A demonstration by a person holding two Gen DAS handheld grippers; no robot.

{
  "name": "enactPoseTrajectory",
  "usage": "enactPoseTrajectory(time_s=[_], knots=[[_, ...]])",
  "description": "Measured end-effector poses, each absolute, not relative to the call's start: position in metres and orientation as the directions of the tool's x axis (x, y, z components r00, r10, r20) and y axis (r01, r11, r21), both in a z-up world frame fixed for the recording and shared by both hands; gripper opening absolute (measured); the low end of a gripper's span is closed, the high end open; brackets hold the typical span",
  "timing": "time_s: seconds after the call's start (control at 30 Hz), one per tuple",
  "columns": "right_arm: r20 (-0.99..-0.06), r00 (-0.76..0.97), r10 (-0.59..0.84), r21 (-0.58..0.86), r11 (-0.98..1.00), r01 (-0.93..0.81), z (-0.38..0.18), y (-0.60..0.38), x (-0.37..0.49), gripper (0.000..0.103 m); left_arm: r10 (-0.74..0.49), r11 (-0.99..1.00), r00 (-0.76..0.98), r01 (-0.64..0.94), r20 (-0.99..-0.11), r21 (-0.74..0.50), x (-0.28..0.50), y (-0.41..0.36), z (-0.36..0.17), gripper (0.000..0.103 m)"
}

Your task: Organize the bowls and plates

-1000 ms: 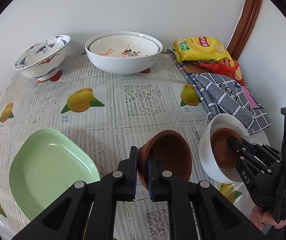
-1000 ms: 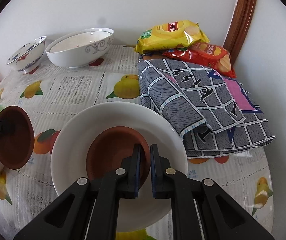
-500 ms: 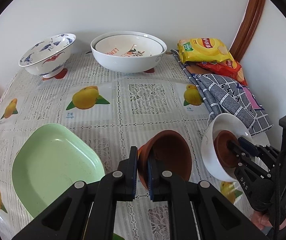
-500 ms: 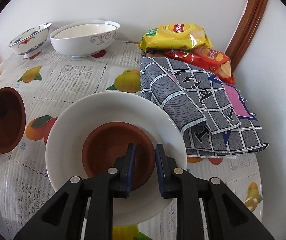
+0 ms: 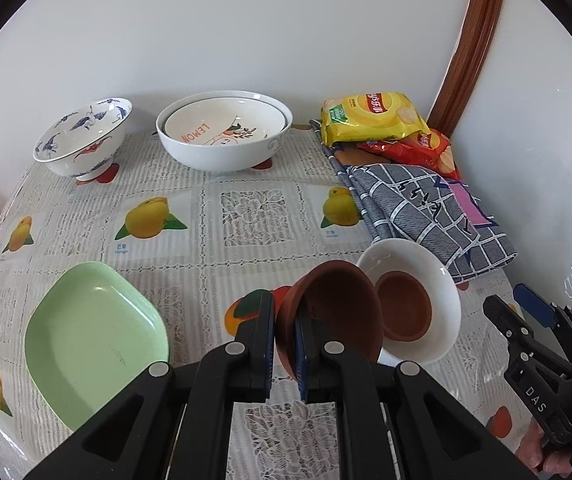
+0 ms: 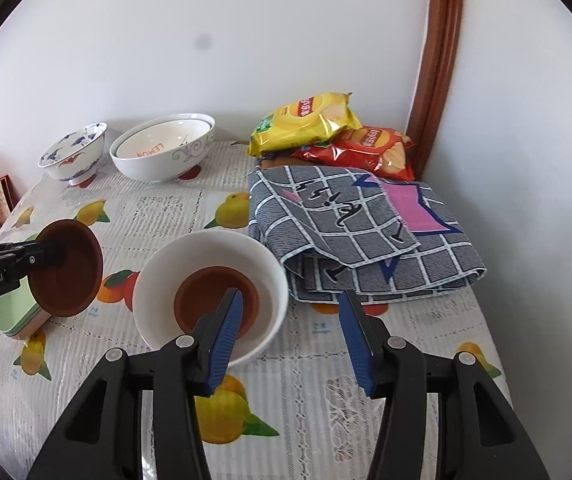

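My left gripper (image 5: 285,322) is shut on the rim of a brown bowl (image 5: 332,312), held tilted above the table just left of a white bowl (image 5: 442,292); that held bowl also shows in the right wrist view (image 6: 71,268). The white bowl (image 6: 269,276) sits on the table with a second brown bowl (image 6: 215,294) inside it, which also shows in the left wrist view (image 5: 404,306). My right gripper (image 6: 292,312) is open and empty, pulled back to the right of the white bowl; it also shows in the left wrist view (image 5: 514,308). A green plate (image 5: 89,340) lies at the front left.
A blue-patterned bowl (image 5: 83,140) and a large white bowl (image 5: 221,148) with a smaller one nested in it stand at the back by the wall. A folded grey checked cloth (image 6: 362,232) and two snack bags (image 6: 306,122) lie at the right.
My right gripper has opened, let go of the brown bowl inside the white bowl and drawn back to the right. My left gripper has carried its brown bowl closer to the white bowl.
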State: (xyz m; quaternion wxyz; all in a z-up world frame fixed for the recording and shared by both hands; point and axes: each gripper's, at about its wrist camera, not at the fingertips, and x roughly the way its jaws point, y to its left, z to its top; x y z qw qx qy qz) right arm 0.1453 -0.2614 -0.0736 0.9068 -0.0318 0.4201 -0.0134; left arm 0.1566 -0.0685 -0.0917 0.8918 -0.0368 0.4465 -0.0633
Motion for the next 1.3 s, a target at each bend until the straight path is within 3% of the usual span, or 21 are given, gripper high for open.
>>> enactPoseTrajectory(time_s=[0.43, 0.9, 1.3], knots=[[-0.73, 0.674, -0.113, -0.035, 0.991, 0.128, -0.081, -0.322, 0.106, 0.052, -0.205, 0.978, 0.554, 0.151, -0.807, -0.145, 0.172, -0.128, -0.11, 0.009], [-0.796, 0.598, -0.099, -0.026, 0.991, 0.129, -0.113, -0.327, 0.097, 0.052, -0.228, 0.972, 0.495, 0.165, -0.838, -0.166, 0.197, -0.152, -0.136, 0.009], [-0.768, 0.636, -0.074, -0.019, 0.996, 0.092, -0.103, -0.321, 0.094, 0.052, -0.245, 0.968, 0.455, 0.167, -0.856, -0.188, 0.208, -0.158, -0.145, 0.01]])
